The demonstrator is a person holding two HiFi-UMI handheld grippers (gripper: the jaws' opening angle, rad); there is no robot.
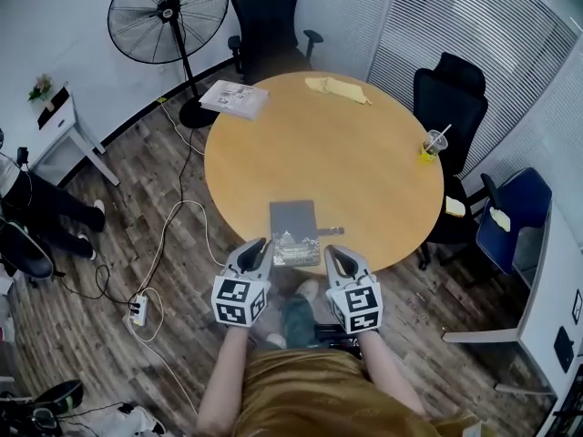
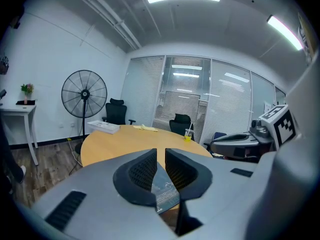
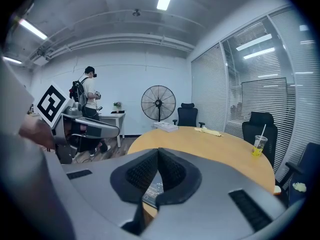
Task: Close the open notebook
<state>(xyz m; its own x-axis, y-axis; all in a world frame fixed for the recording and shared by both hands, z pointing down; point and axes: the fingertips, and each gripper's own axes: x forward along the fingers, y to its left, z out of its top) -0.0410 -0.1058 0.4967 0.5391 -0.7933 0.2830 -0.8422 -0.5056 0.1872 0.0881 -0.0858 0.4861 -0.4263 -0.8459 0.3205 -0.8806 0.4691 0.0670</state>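
One dark, flat, rectangular notebook (image 1: 294,233) is seen closed at six o'clock on one round wooden table (image 1: 364,171). Of two ribbed-padded claws, the left gripper (image 1: 259,247) is parted by a narrow slit and the right gripper (image 1: 335,254) is pressed together; nothing is clamped. One plastic cup (image 1: 433,144) is set at three o'clock.

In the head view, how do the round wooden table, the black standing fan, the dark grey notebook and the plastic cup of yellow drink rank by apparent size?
Largest to smallest:
round wooden table
black standing fan
dark grey notebook
plastic cup of yellow drink
The gaps are clear; no ties.
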